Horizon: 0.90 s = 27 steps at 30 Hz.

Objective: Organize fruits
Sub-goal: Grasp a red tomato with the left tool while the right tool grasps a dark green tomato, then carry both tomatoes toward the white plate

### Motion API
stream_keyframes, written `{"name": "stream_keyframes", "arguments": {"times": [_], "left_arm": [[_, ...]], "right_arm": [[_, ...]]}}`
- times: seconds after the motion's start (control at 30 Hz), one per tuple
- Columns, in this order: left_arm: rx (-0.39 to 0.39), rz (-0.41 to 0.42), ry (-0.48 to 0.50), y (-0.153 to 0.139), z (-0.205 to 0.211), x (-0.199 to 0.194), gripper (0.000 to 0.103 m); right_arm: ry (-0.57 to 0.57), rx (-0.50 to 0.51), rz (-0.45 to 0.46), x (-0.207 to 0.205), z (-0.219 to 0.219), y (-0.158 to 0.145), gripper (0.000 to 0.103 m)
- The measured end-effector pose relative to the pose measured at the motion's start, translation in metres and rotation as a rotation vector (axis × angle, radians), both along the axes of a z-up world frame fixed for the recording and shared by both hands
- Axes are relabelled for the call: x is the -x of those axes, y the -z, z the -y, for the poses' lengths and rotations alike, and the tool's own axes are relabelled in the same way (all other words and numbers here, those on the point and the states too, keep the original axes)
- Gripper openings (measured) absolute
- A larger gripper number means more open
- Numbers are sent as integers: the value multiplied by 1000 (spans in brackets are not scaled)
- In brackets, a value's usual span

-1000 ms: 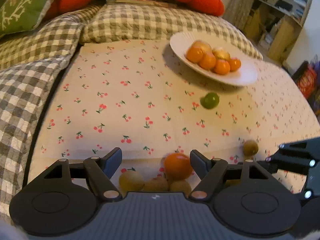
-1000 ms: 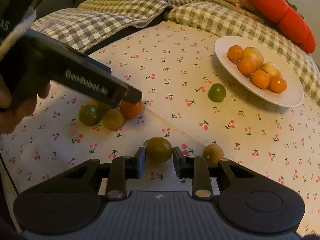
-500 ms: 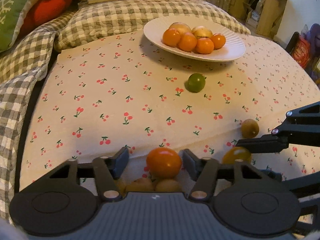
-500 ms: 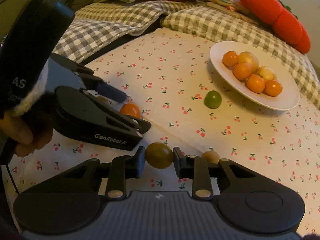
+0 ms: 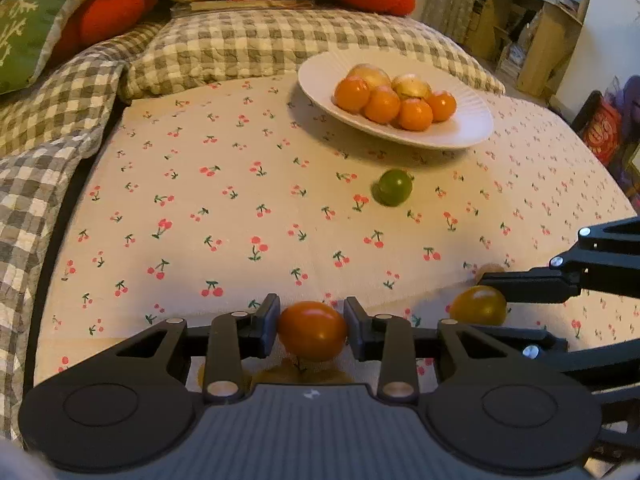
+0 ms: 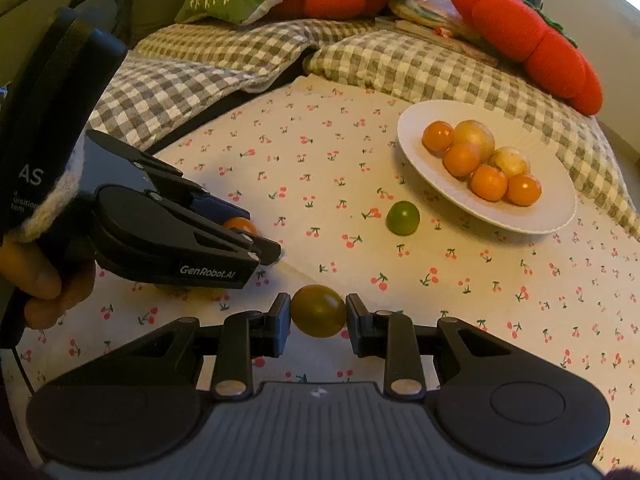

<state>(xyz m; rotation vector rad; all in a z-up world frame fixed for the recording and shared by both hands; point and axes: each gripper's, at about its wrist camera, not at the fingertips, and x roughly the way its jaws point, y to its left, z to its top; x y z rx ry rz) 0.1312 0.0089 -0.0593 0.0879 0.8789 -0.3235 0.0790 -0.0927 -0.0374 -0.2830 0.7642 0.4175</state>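
Closing on an orange tomato, the left tool half hides fruits beneath; the right tool clamps an olive tomato. Cloth toward the plate lies open.

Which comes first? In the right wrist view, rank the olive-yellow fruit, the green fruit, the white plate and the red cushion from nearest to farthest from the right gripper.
1. Olive-yellow fruit: between the jaws of the right gripper.
2. Green fruit: loose on the cherry-print cloth, mid-scene.
3. White plate: beyond it, to the right.
4. Red cushion: farthest, at the back right.
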Motion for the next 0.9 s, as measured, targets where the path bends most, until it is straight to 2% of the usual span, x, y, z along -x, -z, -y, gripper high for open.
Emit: {"name": "stream_keyframes", "arguments": {"times": [0.33, 0.43, 0.63, 0.9], "left_arm": [[5, 33, -63, -13, -5, 7, 26], [-21, 69, -89, -26, -2, 13, 26], [-21, 102, -139, -52, 1, 31, 26], [-2, 101, -212, -97, 11, 52, 26]], "right_arm": [[26, -25, 43, 1, 9, -13, 26], [38, -51, 68, 3, 15, -23, 26], [60, -112, 122, 15, 29, -47, 26], [111, -178, 187, 40, 53, -81, 26]]}}
